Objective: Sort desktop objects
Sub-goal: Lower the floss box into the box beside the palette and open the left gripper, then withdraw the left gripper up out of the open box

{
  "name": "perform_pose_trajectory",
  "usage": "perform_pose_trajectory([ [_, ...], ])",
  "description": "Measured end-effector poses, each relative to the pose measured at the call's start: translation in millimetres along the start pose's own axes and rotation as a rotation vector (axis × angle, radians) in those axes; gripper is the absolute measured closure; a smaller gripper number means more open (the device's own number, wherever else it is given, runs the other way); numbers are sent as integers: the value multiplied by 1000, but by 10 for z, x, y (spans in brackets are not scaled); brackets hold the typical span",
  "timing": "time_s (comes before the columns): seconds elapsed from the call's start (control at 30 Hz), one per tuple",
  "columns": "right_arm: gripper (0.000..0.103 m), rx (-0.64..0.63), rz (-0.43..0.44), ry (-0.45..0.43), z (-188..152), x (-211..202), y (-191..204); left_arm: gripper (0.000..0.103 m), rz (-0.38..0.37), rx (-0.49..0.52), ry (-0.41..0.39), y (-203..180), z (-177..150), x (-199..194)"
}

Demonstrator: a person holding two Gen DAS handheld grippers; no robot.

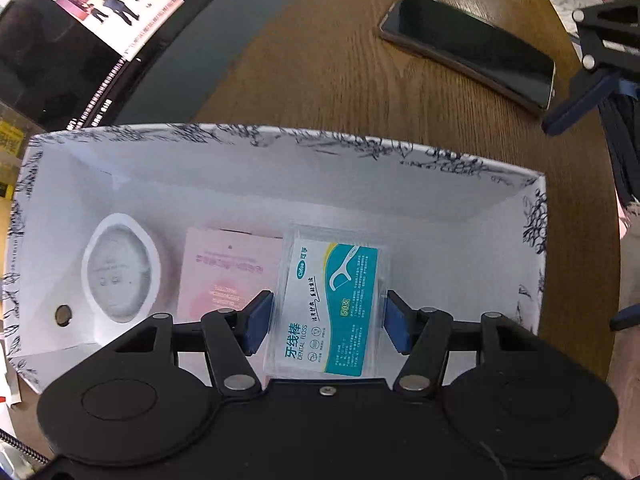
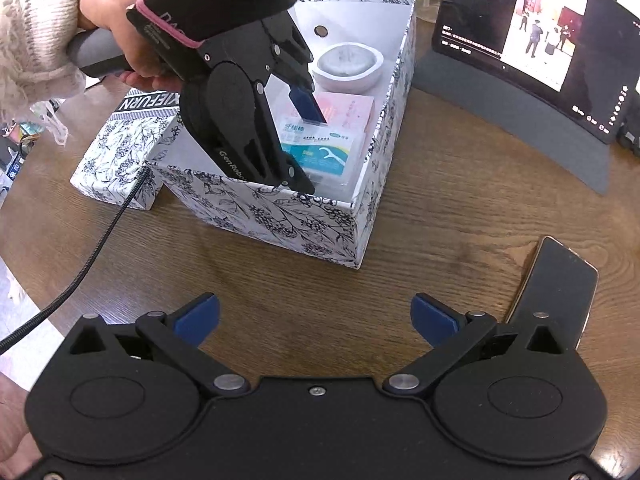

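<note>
Between the blue pads of my left gripper [image 1: 326,322] sits a clear case of dental floss picks [image 1: 332,300], the nearest thing to the left wrist camera. Both pads appear to touch its long sides, so I judge the gripper clenched on the case, lowering it flat into the floral storage box [image 1: 534,220], label up. It lies toward the box's right half, its left edge overlapping a pink card packet [image 1: 230,270]; beyond that, toward the box's left end, rests a white oval dish [image 1: 122,268]. I read this as packing the small toiletries side by side along the box floor.

My right gripper [image 2: 316,318] is released, jaws spread wide and holding nothing, hovering over the bare wooden table [image 2: 460,184] just in front of the box. A dark smartphone [image 2: 560,280] lies near the table's right edge, just beside that gripper's right finger, probably the next thing to sort.

Only the right wrist view shows the person's hand [image 2: 116,12] and knit sleeve on the left gripper's handle, the box lid [image 2: 120,152] lying against the box's far left side, and the trailing cable [image 2: 100,240]. A tablet [image 2: 520,36] playing video stands at the table's far edge, visible in both views. The left view alone shows the pads' contact on the case.
</note>
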State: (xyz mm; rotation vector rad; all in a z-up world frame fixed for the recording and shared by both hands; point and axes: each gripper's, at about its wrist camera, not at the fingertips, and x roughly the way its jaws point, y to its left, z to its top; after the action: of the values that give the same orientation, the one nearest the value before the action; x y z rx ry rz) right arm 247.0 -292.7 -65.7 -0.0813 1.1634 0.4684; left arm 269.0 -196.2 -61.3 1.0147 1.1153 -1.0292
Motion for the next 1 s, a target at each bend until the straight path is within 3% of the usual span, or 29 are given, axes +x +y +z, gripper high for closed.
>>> perform_pose_trajectory([
  [0.73, 0, -44, 22, 5, -32, -6, 10, 44, 36, -31, 9, 213, 14, 307],
  [1.0, 0, -52, 27, 2, -66, -29, -19, 34, 46, -21, -10, 478, 32, 395],
])
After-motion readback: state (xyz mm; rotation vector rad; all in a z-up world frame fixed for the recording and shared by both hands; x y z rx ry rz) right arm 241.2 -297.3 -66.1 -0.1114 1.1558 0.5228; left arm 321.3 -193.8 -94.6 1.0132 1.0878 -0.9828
